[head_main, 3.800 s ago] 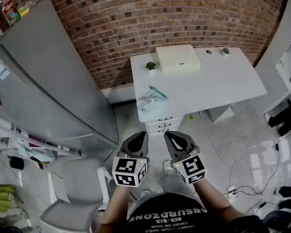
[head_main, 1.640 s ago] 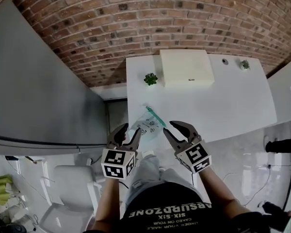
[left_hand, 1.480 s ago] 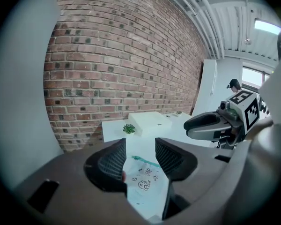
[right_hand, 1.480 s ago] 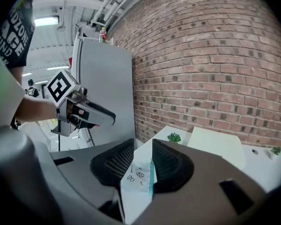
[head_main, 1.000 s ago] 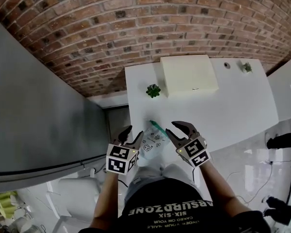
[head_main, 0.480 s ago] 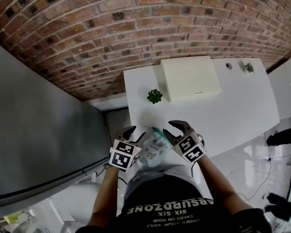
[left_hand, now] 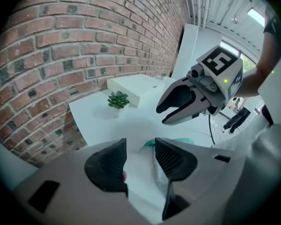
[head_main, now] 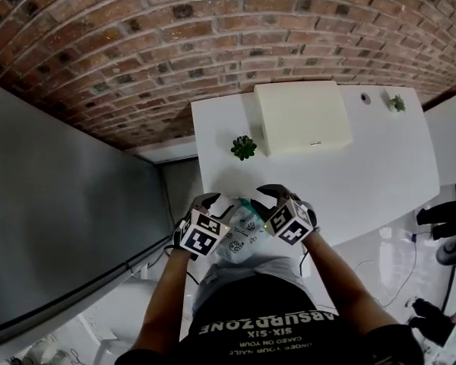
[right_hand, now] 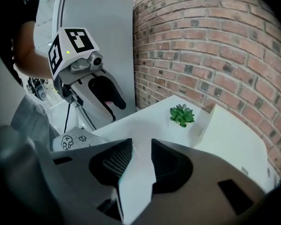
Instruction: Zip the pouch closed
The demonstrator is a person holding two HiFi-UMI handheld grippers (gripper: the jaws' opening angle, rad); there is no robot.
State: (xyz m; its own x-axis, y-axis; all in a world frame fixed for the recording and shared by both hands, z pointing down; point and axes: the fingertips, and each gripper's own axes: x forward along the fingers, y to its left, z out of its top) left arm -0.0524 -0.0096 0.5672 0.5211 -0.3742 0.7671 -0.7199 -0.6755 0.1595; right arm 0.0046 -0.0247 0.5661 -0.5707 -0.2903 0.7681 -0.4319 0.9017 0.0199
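At the near edge of the bench (head_main: 380, 150) lies the pouch (head_main: 242, 233), its teal zip (head_main: 248, 204) on the far side. Left hand-held gripper (head_main: 215, 204): jaws apart, pouch corner between them, not pinched. Right hand-held gripper (head_main: 260, 201): jaws wide, just been opening, nothing held, zip just beside one pad. I worry about biting cloth instead of the slider, or nudging the pouch off the edge.

Left gripper (left_hand: 140, 146) jaws apart, right gripper (right_hand: 141, 146) jaws just opening, empty
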